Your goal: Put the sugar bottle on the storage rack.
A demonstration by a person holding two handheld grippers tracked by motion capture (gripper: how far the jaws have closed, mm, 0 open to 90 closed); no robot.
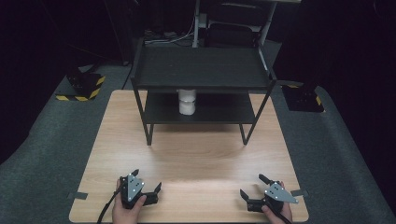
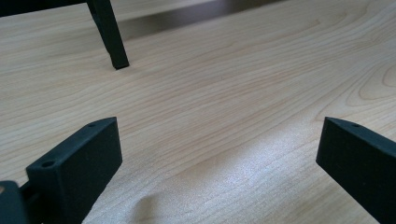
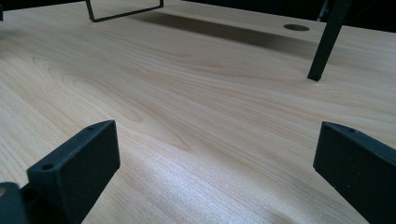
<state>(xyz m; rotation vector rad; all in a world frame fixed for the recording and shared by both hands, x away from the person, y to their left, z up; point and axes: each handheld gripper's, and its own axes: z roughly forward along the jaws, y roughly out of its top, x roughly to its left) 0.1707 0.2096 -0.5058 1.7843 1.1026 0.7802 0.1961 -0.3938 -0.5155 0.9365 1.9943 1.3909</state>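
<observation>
A black two-tier shelf rack (image 1: pixel 201 67) stands at the far side of the wooden table (image 1: pixel 196 154). A white cylindrical container (image 1: pixel 187 101) sits on the rack's lower shelf, partly hidden by the top shelf. Near the table's front edge at the left, my left gripper (image 1: pixel 147 179) rests open in a hand, jaws wide apart with nothing between them (image 2: pixel 219 154). My right gripper (image 1: pixel 252 185) lies at the front right, also open and empty (image 3: pixel 217 154). One rack leg (image 2: pixel 112 35) shows ahead in the left gripper view, another rack leg (image 3: pixel 327 42) in the right gripper view.
Two black blocks with yellow-black hazard stripes lie on the grey floor, one block (image 1: pixel 84 86) at the left and the other block (image 1: pixel 303 97) at the right. Tape tabs (image 1: pixel 77 195) mark the table's front corners. A round hole (image 3: pixel 296 27) is in the tabletop.
</observation>
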